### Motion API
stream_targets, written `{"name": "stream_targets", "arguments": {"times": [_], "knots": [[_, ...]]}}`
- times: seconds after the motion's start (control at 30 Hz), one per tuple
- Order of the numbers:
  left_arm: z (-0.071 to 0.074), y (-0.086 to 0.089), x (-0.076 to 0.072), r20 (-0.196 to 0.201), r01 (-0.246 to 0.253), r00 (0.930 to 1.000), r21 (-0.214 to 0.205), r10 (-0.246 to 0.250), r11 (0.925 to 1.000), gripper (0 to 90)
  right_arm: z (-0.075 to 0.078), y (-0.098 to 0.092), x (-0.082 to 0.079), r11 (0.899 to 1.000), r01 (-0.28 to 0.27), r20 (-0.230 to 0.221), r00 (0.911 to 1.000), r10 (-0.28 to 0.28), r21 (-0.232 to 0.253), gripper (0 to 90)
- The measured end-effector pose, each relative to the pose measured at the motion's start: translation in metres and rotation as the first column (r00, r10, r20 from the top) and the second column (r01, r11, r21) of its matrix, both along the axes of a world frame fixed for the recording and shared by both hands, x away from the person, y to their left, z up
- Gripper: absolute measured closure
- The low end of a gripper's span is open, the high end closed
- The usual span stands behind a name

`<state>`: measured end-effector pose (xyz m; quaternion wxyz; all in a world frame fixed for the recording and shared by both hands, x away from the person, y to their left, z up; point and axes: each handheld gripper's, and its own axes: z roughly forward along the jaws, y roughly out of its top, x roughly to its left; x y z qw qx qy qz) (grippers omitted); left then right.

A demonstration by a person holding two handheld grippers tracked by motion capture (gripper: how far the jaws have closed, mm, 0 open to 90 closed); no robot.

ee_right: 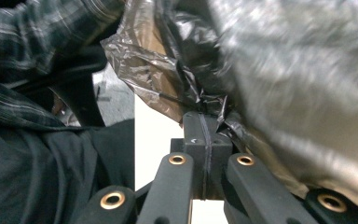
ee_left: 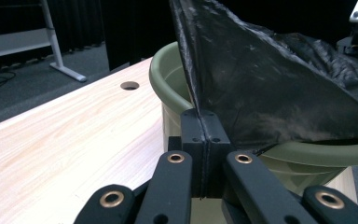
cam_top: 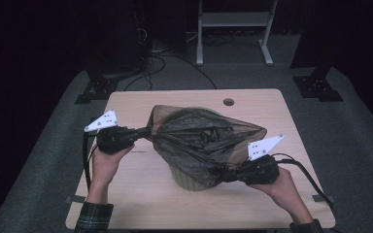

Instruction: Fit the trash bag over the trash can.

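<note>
A thin black bin bag (cam_top: 204, 136) is spread over an olive-green bin (cam_top: 187, 180) that stands in the middle of the table. My left gripper (cam_top: 148, 132) is shut on the bag's left edge and holds it stretched out beyond the bin's rim. In the left gripper view the jaws (ee_left: 205, 123) meet on the taut plastic (ee_left: 261, 88) just beside the green rim (ee_left: 161, 81). My right gripper (cam_top: 222, 175) is shut on the bag's front right edge, low against the bin's side. There the plastic (ee_right: 205, 100) is crumpled between the closed jaws (ee_right: 204, 126).
The bin stands on a light wooden table (cam_top: 141, 194) with a round cable hole (cam_top: 228, 102) near its far edge. Beyond the table are a white frame (cam_top: 233, 29), black stands and cables on grey floor. A person's plaid sleeve and dark clothing (ee_right: 37, 154) lie close by.
</note>
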<state>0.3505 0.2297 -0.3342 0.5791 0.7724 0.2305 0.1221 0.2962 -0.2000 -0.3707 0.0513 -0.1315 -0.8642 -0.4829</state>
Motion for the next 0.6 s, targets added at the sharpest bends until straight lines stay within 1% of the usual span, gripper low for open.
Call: {"name": "stream_targets", "arguments": {"times": [0.03, 0.1, 0.23, 0.27, 0.43, 0.6], "knots": [[-0.002, -0.001, 0.000, -0.006, 0.001, 1.0000, 0.001, -0.001, 1.0000, 89.8, -0.002, 0.001, 0.000, 1.000, 0.000, -0.001, 1.0000, 0.000, -0.009, 90.0], [-0.003, -0.002, 0.001, -0.009, 0.004, 0.9999, 0.001, -0.004, 1.0000, 89.8, -0.003, 0.003, 0.001, 1.000, -0.003, -0.004, 1.0000, 0.003, -0.010, 90.0], [-0.004, -0.003, 0.001, -0.010, 0.012, 0.9999, -0.002, -0.012, 0.9999, 89.8, -0.008, 0.007, 0.003, 1.000, 0.000, -0.021, 0.9998, 0.000, -0.024, 90.0], [-0.004, -0.003, 0.000, -0.010, 0.014, 0.9998, -0.006, -0.015, 0.9999, 89.7, -0.011, 0.010, 0.003, 0.999, -0.004, -0.023, 0.9997, 0.003, -0.034, 90.0], [-0.003, -0.004, -0.001, -0.008, 0.022, 0.9997, -0.008, -0.022, 0.9997, 89.7, -0.016, 0.014, 0.001, 0.999, -0.011, -0.025, 0.9997, 0.010, -0.053, 90.0], [-0.002, -0.005, -0.004, -0.008, 0.032, 0.9995, -0.008, -0.032, 0.9995, 89.7, -0.020, 0.018, -0.001, 0.997, -0.007, -0.019, 0.9998, 0.005, -0.082, 90.0]]}}
